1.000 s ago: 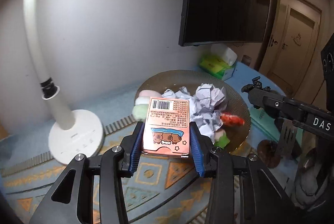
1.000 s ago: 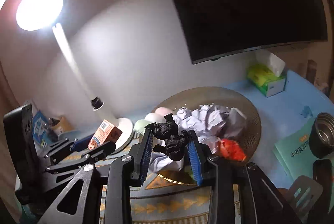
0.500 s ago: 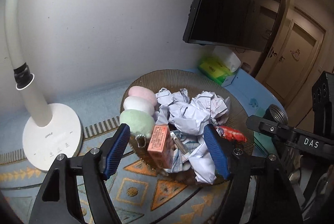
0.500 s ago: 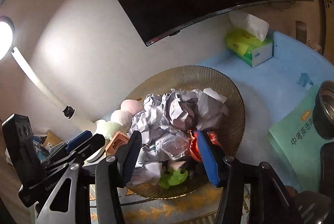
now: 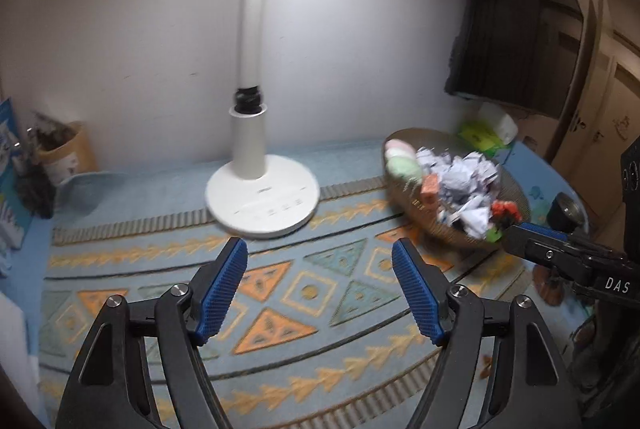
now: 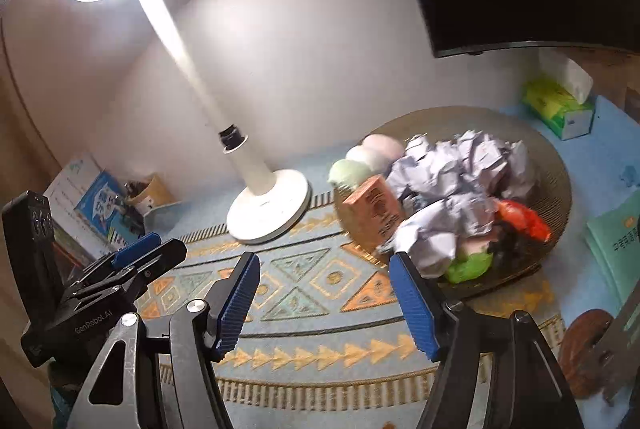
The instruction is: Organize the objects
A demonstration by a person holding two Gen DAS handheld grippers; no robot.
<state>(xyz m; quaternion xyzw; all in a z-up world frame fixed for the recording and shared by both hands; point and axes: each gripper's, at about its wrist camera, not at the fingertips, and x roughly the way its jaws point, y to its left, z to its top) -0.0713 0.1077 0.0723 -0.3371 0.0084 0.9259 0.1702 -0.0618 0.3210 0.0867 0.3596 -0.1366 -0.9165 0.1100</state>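
Note:
A round wire basket [image 6: 556,181] [image 5: 516,189] on the patterned mat holds crumpled paper [image 6: 460,169], pastel egg-shaped balls [image 6: 352,169], an orange carton [image 6: 374,213] [image 5: 430,187], a red item [image 6: 520,217], a dark figure [image 6: 508,245] and a green piece [image 6: 468,265]. My left gripper [image 5: 320,289] is open and empty over the mat, left of the basket. My right gripper [image 6: 324,301] is open and empty in front of the basket. The right gripper also shows in the left wrist view at the right edge [image 5: 560,253].
A white desk lamp [image 5: 262,197] [image 6: 268,205] stands on the mat's far side. A green tissue box [image 6: 560,105] sits behind the basket. A green booklet [image 6: 616,245], a dark cup [image 5: 568,213], books [image 6: 96,205] and a pot [image 5: 64,153] flank the mat.
Both grippers opened and dropped the carton and the dark figure into the basket, then pulled back and left. Both are now empty over the mat.

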